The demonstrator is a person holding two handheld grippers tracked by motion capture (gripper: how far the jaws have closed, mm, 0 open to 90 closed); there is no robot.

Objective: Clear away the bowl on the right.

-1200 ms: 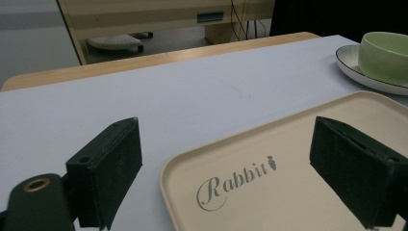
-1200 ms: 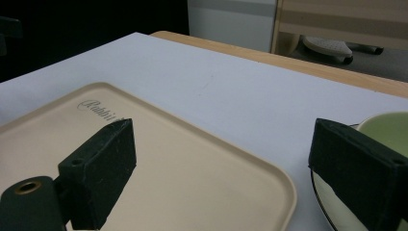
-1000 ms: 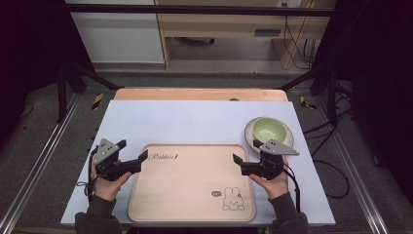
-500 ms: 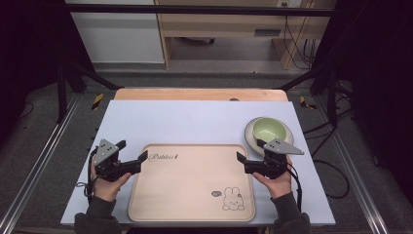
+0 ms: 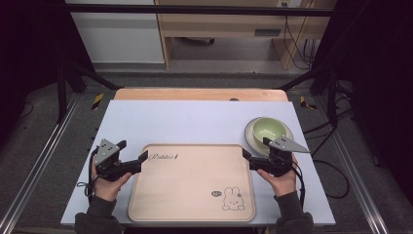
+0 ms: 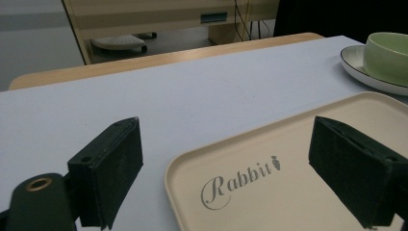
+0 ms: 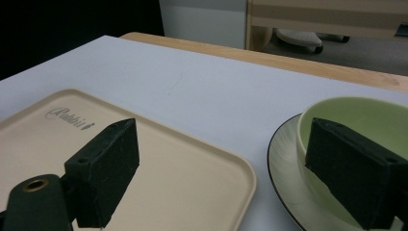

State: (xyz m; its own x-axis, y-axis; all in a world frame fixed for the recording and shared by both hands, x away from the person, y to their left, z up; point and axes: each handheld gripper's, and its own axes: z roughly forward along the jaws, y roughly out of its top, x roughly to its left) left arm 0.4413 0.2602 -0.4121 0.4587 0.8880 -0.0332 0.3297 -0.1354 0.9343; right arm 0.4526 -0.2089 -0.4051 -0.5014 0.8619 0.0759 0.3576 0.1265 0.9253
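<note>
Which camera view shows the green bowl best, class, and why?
The high view: the green bowl shows whole, seated on its plate beside the tray. The right gripper view has it close but partly behind a jaw; the left gripper view cuts it off at the frame's edge.

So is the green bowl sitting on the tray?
No, the green bowl sits on a plate on the table, beyond the tray and off its far right corner.

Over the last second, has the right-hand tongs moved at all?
Yes. The right tongs have shifted toward the far right, off the beige rabbit-print tray's edge toward the green bowl on its plate, judged against the tray, which stayed put.
</note>
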